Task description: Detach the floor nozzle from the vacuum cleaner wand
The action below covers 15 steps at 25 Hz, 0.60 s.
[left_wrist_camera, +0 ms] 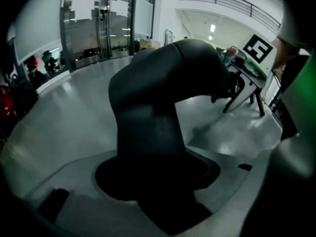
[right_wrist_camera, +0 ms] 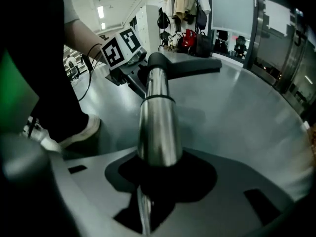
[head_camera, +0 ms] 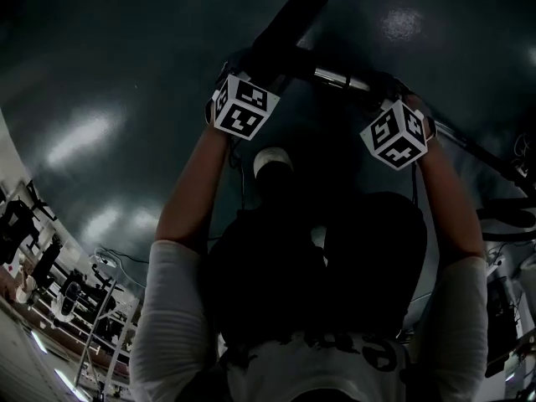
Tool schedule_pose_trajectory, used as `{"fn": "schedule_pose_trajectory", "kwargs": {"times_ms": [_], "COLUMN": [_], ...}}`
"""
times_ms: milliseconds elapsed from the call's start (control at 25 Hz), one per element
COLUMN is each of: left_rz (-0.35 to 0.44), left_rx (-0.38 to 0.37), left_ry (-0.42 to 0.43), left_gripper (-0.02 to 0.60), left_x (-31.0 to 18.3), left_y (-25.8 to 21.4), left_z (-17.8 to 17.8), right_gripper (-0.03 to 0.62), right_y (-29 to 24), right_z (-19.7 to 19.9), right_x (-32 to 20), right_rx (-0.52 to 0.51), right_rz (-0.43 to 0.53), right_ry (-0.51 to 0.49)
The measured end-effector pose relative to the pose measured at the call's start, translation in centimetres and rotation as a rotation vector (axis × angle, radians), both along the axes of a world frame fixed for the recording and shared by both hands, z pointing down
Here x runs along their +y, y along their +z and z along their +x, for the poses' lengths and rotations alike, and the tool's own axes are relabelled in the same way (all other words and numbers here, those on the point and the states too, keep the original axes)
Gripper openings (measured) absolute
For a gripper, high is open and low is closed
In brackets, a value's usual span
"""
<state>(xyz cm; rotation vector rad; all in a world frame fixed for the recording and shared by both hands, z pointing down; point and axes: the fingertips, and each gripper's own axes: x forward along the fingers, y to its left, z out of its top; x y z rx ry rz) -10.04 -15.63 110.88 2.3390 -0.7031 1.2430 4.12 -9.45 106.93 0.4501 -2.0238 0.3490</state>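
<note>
Open floor point(head_camera: 100, 74) surrounds the nozzle point(head_camera: 289, 23). The person's shoe point(head_camera: 270, 162) and legs point(head_camera: 368, 258) crowd the wand point(right_wrist_camera: 157, 117) on the near side.

Silver wand point(right_wrist_camera: 157, 117); black floor nozzle point(left_wrist_camera: 148, 107); white sleeve point(head_camera: 172, 308).

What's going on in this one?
A person is working with a hand-held gripper in each hand. The left hand-held gripper grips the black neck of the floor nozzle. The right hand-held gripper grips the metal wand just behind it. The nozzle is not yet off the wand.
</note>
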Motion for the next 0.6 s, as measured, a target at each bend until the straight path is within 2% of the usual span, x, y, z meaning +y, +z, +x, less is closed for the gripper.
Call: {"fn": "schedule_pose_trajectory", "kwargs": {"times_ms": [40, 80, 160, 320, 480, 600], "left_rz": [0.012, 0.03, 0.086, 0.203, 0.263, 0.33], "left_rx": [0.024, 0.043, 0.048, 0.004, -0.031, -0.016], "left_ry": [-0.046, -0.08, -0.088, -0.044, -0.032, -0.046], "left_gripper": [0.213, 0.195, 0.193, 0.192, 0.192, 0.192], "left_x": [-0.5, -1.1, -1.6, -0.2, 0.9, 0.6], "left_y": [-2.8, -6.2, -13.7, -31.1, -48.5, -59.9], "left_z": [0.0, 0.0, -0.1, -0.7, -0.5, -0.8], "right_gripper": [0.15, 0.149, 0.149, 0.147, 0.147, 0.146], "right_y": [-2.3, -5.0, -11.1, -25.5, -41.0, -51.6], "right_z": [-0.3, -0.6, -1.0, -2.1, -2.5, -3.7], "right_x": [-0.1, -0.1, 0.3, 2.6, 3.7, 3.9], "right_rx": [-0.021, -0.042, -0.075, -0.08, -0.12, -0.167], "right_rz": [0.004, 0.005, -0.007, -0.013, 0.012, 0.038], "right_ry": [0.005, 0.012, 0.017, -0.023, -0.035, -0.022]}}
